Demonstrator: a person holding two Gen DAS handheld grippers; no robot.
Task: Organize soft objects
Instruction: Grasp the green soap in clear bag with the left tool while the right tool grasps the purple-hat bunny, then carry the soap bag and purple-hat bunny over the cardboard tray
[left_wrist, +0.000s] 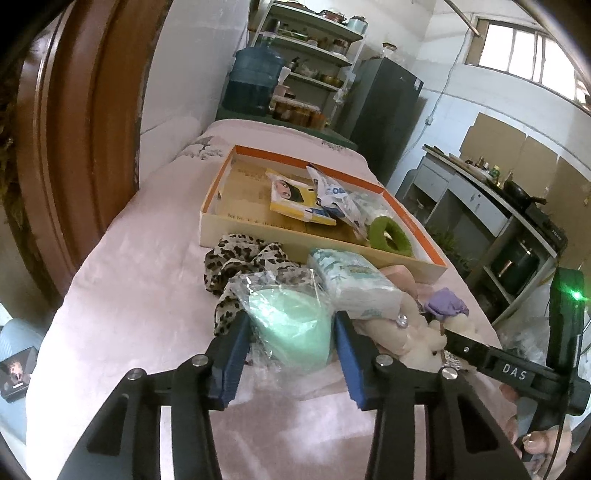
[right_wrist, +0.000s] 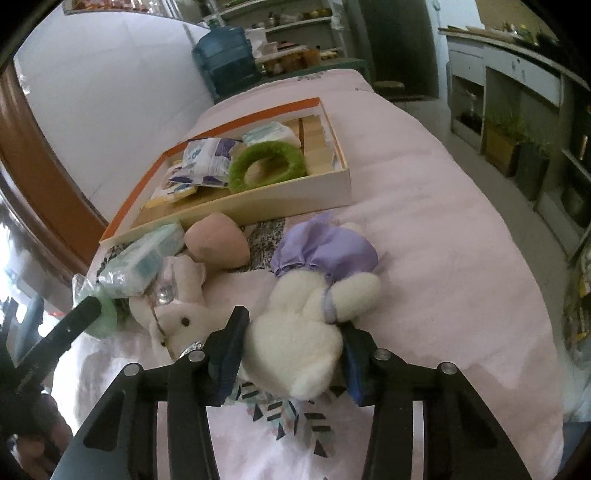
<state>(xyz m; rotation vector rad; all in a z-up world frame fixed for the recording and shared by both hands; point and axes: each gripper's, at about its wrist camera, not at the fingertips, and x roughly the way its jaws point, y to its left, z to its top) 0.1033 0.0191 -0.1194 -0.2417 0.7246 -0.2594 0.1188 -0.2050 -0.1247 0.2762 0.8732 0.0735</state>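
My left gripper (left_wrist: 291, 332) is shut on a mint-green soft item in a clear plastic bag (left_wrist: 291, 325), low over the pink bedspread. Behind it lie a leopard-print scarf (left_wrist: 236, 262) and a tissue pack (left_wrist: 354, 284). My right gripper (right_wrist: 291, 339) is shut on a white plush toy in a purple dress (right_wrist: 299, 332). A second white plush (right_wrist: 177, 317) and a pink soft piece (right_wrist: 218, 240) lie to its left. The orange-rimmed box (left_wrist: 424, 266) holds a green fuzzy ring (left_wrist: 391, 236), packets and a yellow booklet.
The bed (right_wrist: 443, 258) runs to a wall on the left with a brown wooden headboard (left_wrist: 66, 147). A blue water jug (left_wrist: 255, 81), shelves and a dark fridge (left_wrist: 388, 110) stand beyond it. Kitchen cabinets (left_wrist: 480, 206) line the right side.
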